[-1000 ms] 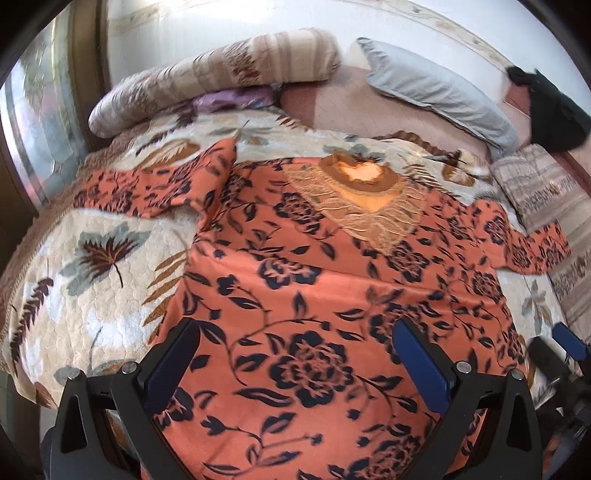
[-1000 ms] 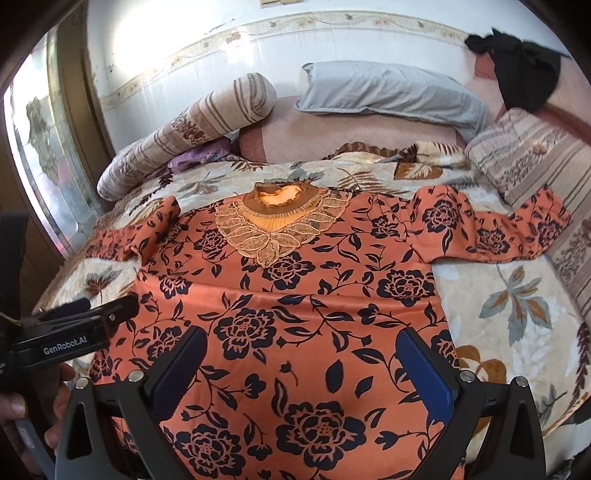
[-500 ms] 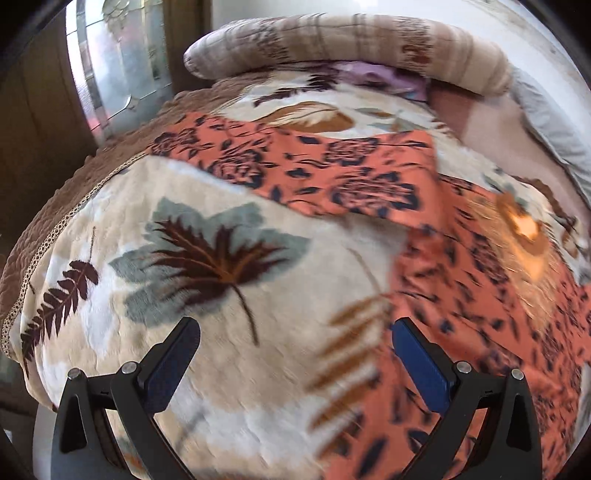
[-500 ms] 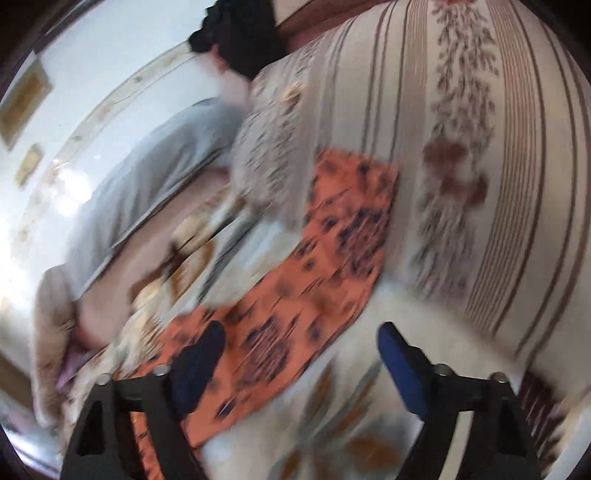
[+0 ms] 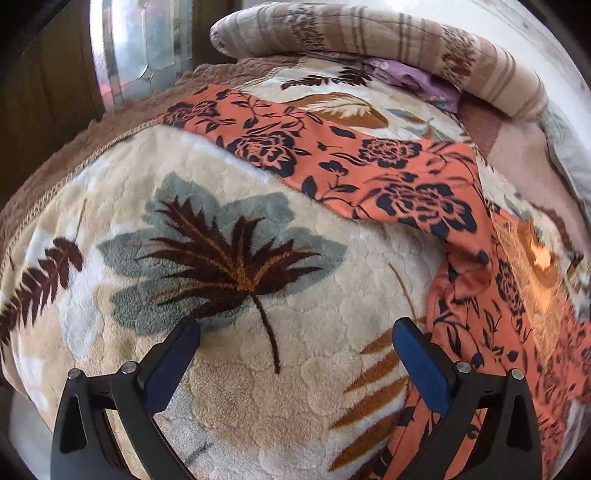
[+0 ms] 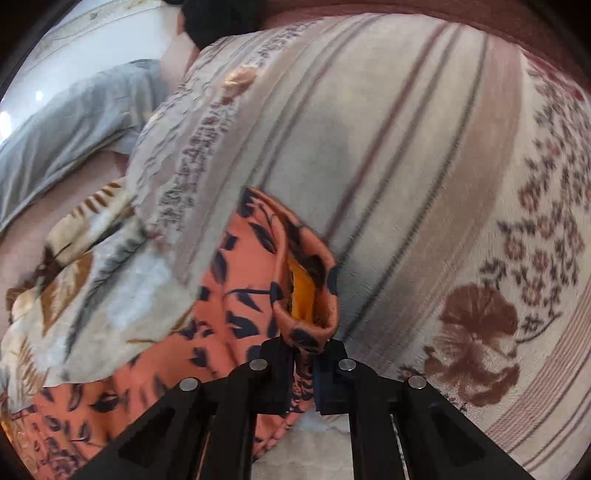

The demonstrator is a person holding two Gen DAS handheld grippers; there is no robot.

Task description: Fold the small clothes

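An orange top with dark flowers lies spread on the bed. In the left wrist view its left sleeve (image 5: 332, 158) stretches across the cream leaf-print blanket (image 5: 229, 258), with the body (image 5: 517, 332) at the right. My left gripper (image 5: 295, 354) is open and empty above the blanket, short of the sleeve. In the right wrist view my right gripper (image 6: 304, 354) is shut on the cuff of the right sleeve (image 6: 295, 288), which bunches up between the jaws next to a striped pillow (image 6: 388, 147).
A long striped bolster (image 5: 388, 40) and a purple cloth (image 5: 413, 79) lie at the head of the bed. A window and wooden frame (image 5: 140, 48) stand at the left. A grey pillow (image 6: 74, 122) and a dark garment (image 6: 218, 18) lie behind the striped pillow.
Both grippers swung from the hem out to the sleeves. The right gripper closed on the right sleeve cuff. The left gripper moved closer to the left sleeve and stayed open.
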